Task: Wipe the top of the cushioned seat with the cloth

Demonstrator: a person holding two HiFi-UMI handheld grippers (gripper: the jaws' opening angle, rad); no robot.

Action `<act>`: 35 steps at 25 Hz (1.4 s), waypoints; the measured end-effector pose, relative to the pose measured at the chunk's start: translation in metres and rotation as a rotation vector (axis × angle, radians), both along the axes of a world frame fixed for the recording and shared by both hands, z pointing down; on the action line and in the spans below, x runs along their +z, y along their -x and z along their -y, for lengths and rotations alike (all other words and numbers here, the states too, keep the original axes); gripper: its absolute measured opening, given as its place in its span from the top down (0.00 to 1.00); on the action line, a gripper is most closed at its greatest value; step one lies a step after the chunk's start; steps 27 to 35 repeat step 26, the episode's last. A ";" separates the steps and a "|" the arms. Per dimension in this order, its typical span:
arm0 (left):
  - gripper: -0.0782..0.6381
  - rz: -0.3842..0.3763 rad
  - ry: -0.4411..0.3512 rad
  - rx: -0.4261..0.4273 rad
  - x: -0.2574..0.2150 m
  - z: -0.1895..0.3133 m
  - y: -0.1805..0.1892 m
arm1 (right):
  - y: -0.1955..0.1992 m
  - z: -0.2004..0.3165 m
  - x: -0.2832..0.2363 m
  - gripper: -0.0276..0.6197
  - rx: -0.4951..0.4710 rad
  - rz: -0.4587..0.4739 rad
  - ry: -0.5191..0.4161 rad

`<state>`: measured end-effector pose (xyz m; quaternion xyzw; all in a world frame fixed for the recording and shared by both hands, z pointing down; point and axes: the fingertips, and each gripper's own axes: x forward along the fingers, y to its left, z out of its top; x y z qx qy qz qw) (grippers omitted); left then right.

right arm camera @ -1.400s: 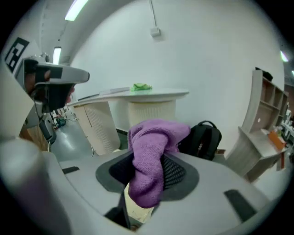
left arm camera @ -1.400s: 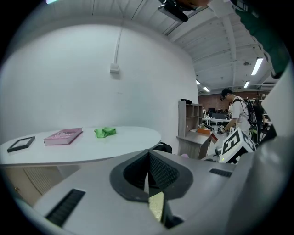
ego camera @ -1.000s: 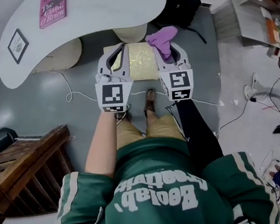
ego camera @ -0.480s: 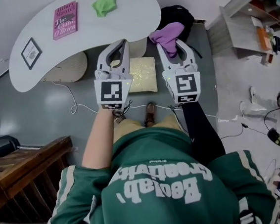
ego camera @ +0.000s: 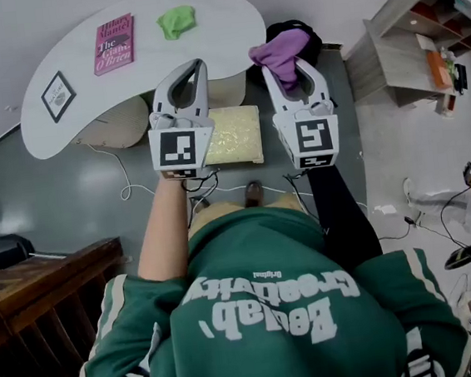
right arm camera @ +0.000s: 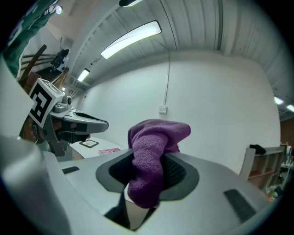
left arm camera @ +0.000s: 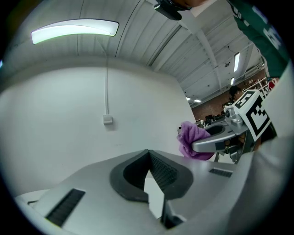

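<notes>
Cloth up, well off the seat.
My right gripper's fingers pinch it, left gripper's closed, empty; the loose bunch may slip out when I press down.

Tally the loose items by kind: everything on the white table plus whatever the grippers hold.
Cloths: 2 (purple cloth clamped in the right gripper; green cloth on the white table)
Books: 1 (pink book)
Framed pictures: 1 (framed picture)
Total: 4
</notes>
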<state>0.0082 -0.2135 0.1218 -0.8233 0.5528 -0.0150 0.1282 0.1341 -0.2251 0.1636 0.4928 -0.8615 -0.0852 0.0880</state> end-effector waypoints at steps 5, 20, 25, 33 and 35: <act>0.87 0.003 -0.018 -0.021 -0.011 -0.001 0.008 | 0.002 -0.001 -0.008 0.71 -0.009 0.016 -0.008; 0.87 0.023 -0.048 -0.016 -0.025 -0.009 0.003 | 0.009 -0.005 -0.019 0.71 -0.045 0.029 -0.023; 0.87 0.042 -0.059 0.010 -0.027 -0.011 0.001 | 0.014 -0.006 -0.018 0.71 -0.047 0.030 -0.022; 0.87 0.048 -0.061 0.019 -0.027 -0.012 0.000 | 0.015 -0.006 -0.018 0.71 -0.048 0.031 -0.021; 0.87 0.048 -0.061 0.019 -0.027 -0.012 0.000 | 0.015 -0.006 -0.018 0.71 -0.048 0.031 -0.021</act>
